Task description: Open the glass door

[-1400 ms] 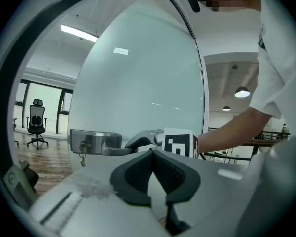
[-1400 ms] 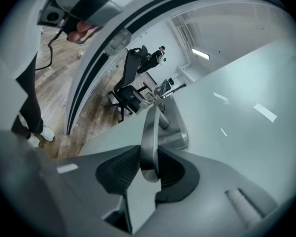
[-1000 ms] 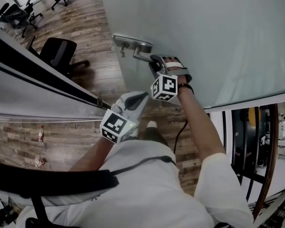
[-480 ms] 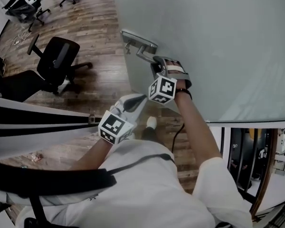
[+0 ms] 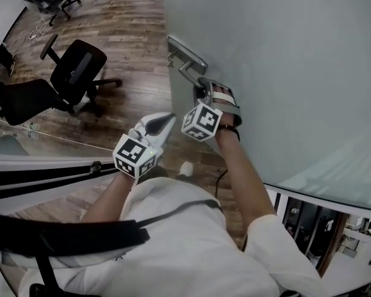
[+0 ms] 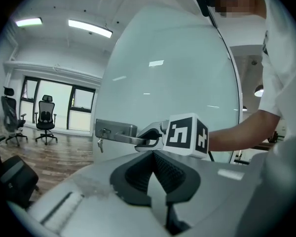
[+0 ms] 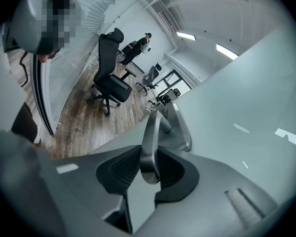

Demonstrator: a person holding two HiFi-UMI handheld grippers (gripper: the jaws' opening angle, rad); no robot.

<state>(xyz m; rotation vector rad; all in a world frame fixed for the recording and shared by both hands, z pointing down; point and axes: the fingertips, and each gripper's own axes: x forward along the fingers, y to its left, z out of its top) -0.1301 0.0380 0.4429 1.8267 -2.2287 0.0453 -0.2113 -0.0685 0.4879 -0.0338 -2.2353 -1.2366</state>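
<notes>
At the far left of the head view, 2 black office chairs (image 5: 74, 73) stand on the wooden floor (image 5: 133, 36), with more chairs near the top edge. Just right of them, low in the frame, the left gripper (image 5: 162, 121) is held in front of the person's white shirt (image 5: 173, 240), its marker cube (image 5: 135, 156) facing up. In the left gripper view its ribbed pads (image 6: 163, 169) meet at the tip with nothing between them, and it points toward the door without touching it. Next comes the edge of the frosted glass door (image 5: 284, 54), whose pale panel fills the right side of the view. A metal lock plate (image 5: 184, 49) sits at that edge, a key (image 6: 99, 145) hanging below it. The lever handle (image 5: 188, 74) runs from the plate toward the person. The right gripper (image 5: 204, 90) is clamped on the free end of that handle: in the right gripper view the curved metal bar stands between the 2 dark pads (image 7: 123, 169), which press on it from both sides.
</notes>
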